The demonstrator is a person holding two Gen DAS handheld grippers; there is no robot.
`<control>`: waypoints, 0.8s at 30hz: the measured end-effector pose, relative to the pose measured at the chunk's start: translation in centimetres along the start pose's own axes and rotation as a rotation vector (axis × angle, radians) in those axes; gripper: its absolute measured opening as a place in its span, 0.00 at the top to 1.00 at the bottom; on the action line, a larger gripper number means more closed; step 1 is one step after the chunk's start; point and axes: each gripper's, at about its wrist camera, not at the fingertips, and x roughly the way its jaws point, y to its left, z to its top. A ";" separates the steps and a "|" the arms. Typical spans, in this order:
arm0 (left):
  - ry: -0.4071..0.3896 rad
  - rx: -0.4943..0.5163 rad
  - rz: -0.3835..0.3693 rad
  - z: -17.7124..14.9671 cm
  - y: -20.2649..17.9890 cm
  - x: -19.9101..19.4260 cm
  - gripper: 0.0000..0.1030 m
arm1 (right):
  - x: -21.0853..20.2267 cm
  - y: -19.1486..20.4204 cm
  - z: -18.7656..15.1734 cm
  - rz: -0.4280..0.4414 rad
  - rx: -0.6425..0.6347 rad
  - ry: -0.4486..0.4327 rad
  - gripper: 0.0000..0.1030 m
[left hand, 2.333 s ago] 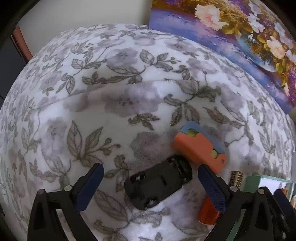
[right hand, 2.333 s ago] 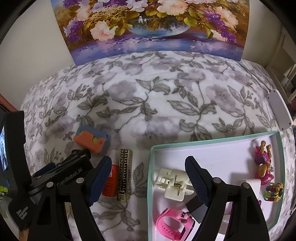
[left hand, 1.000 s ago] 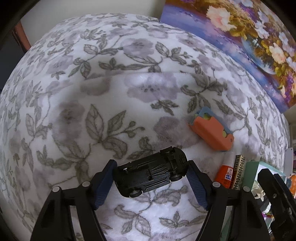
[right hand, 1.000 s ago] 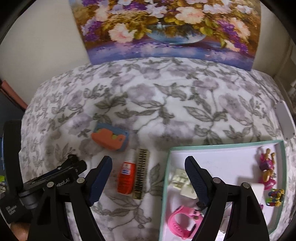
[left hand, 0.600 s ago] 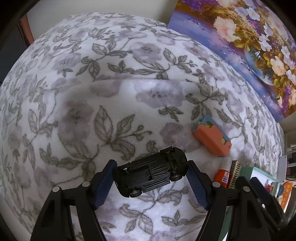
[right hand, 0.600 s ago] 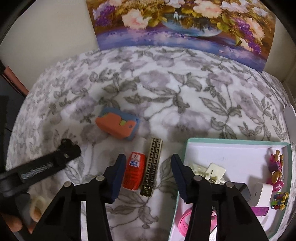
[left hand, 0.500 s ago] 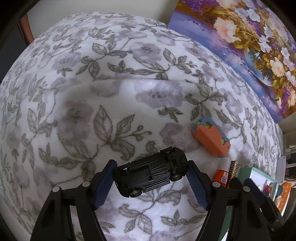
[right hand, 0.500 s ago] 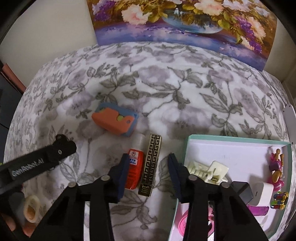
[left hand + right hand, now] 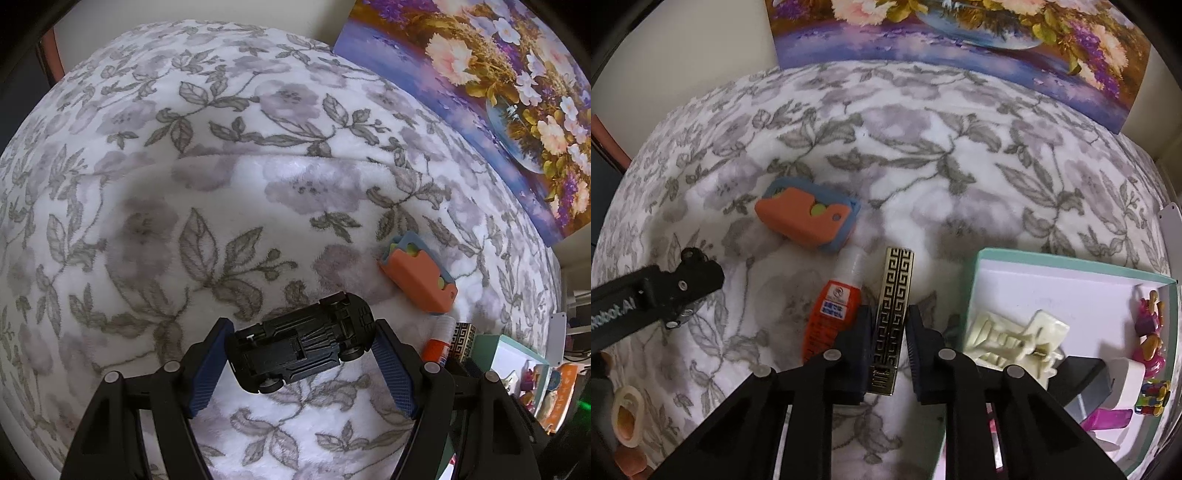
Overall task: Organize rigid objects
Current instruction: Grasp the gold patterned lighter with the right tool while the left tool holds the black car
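Floral grey-and-white fleece blanket (image 9: 923,155) covers the bed, w/ a flower painting (image 9: 960,33) at the back.

Step in hand looks like double pickup. Left claw (image 9: 301,363) is clamped on an upside-down black toy car (image 9: 301,354), held off the blanket. Right claw (image 9: 888,350) is narrowed to a slim gap around the black-and-gold patterned lighter-like bar (image 9: 892,314); pads look touching it, grip probably on.

Next, prob.: lift both, carry right to the teal-rimmed white tray (image 9: 1071,269), release w/o hitting the cream hair clip (image 9: 1008,339).

Right view alone shows the tray contents; left view alone shows the car's underside. Orange glue bottle (image 9: 831,310) lies just beside the bar; orange-and-blue plastic block (image 9: 807,218) sits beyond.
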 end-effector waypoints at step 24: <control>-0.078 0.004 -0.010 -0.8 -1.6 -3.5 0.24 | -4.3 -1.5 -1.0 0.038 0.052 -0.057 0.85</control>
